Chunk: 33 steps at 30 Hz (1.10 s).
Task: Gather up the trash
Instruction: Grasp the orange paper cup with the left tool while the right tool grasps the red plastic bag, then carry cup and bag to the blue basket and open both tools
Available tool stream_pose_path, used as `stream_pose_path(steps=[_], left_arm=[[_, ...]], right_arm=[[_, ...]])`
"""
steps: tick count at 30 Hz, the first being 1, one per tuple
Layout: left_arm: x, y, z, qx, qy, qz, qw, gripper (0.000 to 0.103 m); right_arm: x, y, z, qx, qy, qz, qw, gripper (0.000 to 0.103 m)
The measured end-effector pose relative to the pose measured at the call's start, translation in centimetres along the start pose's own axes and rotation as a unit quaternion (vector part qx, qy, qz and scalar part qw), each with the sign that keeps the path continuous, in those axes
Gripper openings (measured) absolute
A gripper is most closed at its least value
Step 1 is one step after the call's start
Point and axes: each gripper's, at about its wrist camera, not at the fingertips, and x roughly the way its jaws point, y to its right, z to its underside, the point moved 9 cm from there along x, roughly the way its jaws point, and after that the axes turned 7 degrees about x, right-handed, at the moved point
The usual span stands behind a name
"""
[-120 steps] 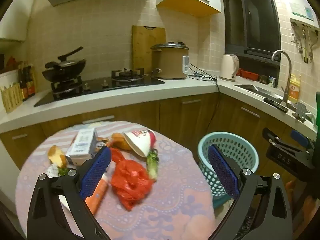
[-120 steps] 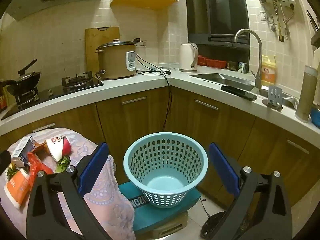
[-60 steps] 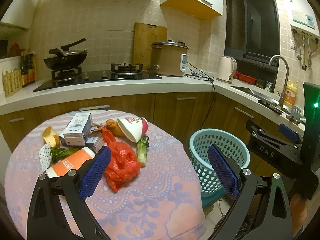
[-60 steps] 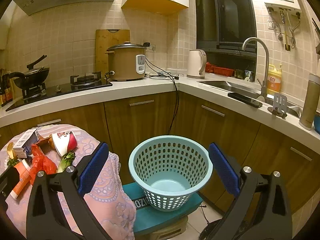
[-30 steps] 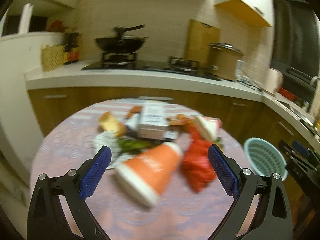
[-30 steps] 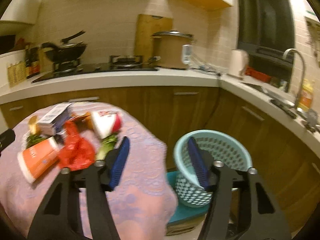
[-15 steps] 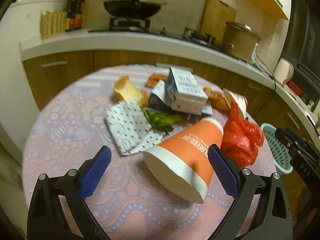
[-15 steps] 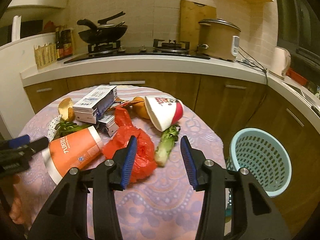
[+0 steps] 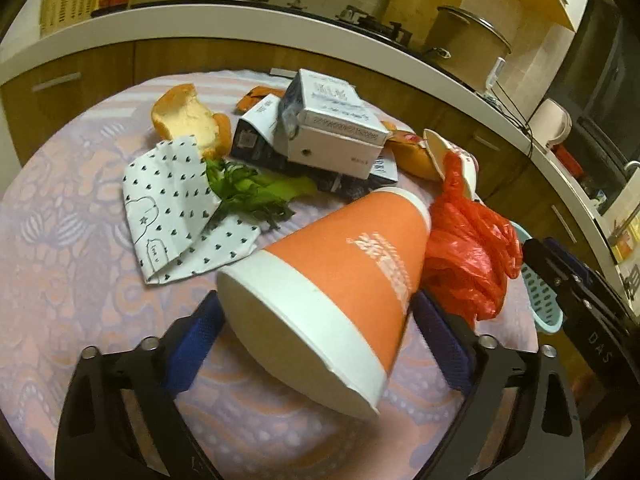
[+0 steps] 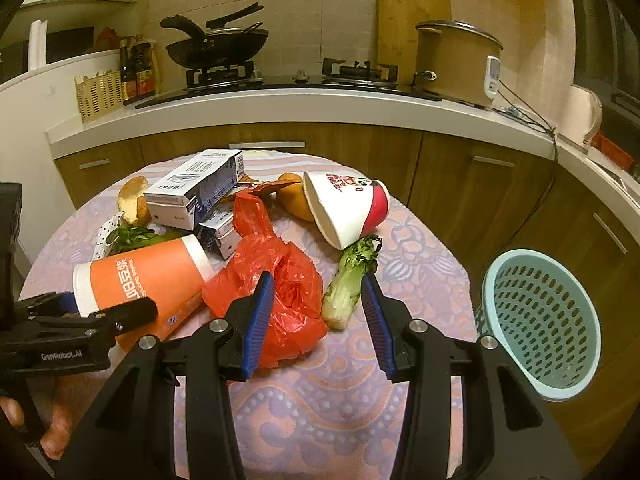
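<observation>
My left gripper (image 9: 316, 328): spread, flanking the orange paper cup (image 9: 328, 276).
Cup: lying down, tapered, smooth; wide mouth toward 6 o'clock, base toward 1.
My right gripper (image 10: 318, 320): part-spread over crinkled red plastic bag (image 10: 276, 280).
Basket (image 10: 540, 320): perforated teal, 3 o'clock.

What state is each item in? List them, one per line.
orange cup: on its side, between open left gripper fingers
red-and-white cup: tipped over
red bag: crumpled
basket: tilted, looks empty
right gripper: open, holding nothing
</observation>
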Motion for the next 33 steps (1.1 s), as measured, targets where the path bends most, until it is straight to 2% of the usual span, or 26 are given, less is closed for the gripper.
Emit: stream_pose_path(steps=[1,4,10,16,19,21,22,23,25,28,33], left_arm=[[0.0,0.2,0.1,-0.004,0.001,0.016,0.9999,0.077],[-0.2,0.1,0.3,-0.014,0.007,0.023,0.9996,0.075],[-1.6,0.0,0.4,-0.035,0.029,0.045,0.9980,0.055],[-3.2,-0.7,0.0,-0.042,0.048,0.034,0.9974,0.046],[-3.4,-0.5,-0.1,-0.041,0.049,0.035,0.9973,0.043],[-3.8,-0.2,0.0,-0.039,0.053,0.038,0.9971,0.042],[-4.0,-0.1,0.0,-0.036,0.055,0.037,0.9972,0.042],[-4.1,0.0,0.0,-0.033,0.056,0.036,0.9972,0.042],[-4.6,0.4,0.2,-0.031,0.060,0.037,0.9970,0.042],[-5.4,1.0,0.0,-0.031,0.069,0.036,0.9965,0.042],[-7.7,2.2,-1.0,-0.021,0.098,0.039,0.9942,0.042]], right_arm=[[0.0,0.0,0.0,-0.001,-0.001,-0.007,1.000,0.043],[0.0,-0.1,0.0,-0.001,-0.003,-0.018,1.000,0.054],[0.4,-1.2,0.3,0.001,-0.021,-0.056,0.998,0.072],[2.9,-2.6,0.5,-0.002,-0.056,-0.072,0.996,0.075],[5.2,-2.6,1.3,0.012,-0.095,-0.075,0.993,0.075],[5.8,-3.0,1.5,0.017,-0.103,-0.086,0.991,0.075],[5.7,-3.2,1.5,0.012,-0.101,-0.085,0.991,0.072],[5.6,-3.5,1.5,0.005,-0.099,-0.084,0.992,0.062],[5.5,-3.9,1.7,-0.001,-0.103,-0.090,0.991,0.053],[4.2,-3.8,1.3,-0.003,-0.089,-0.101,0.991,0.047],[0.7,-2.3,-0.6,0.007,-0.045,-0.104,0.994,0.046]])
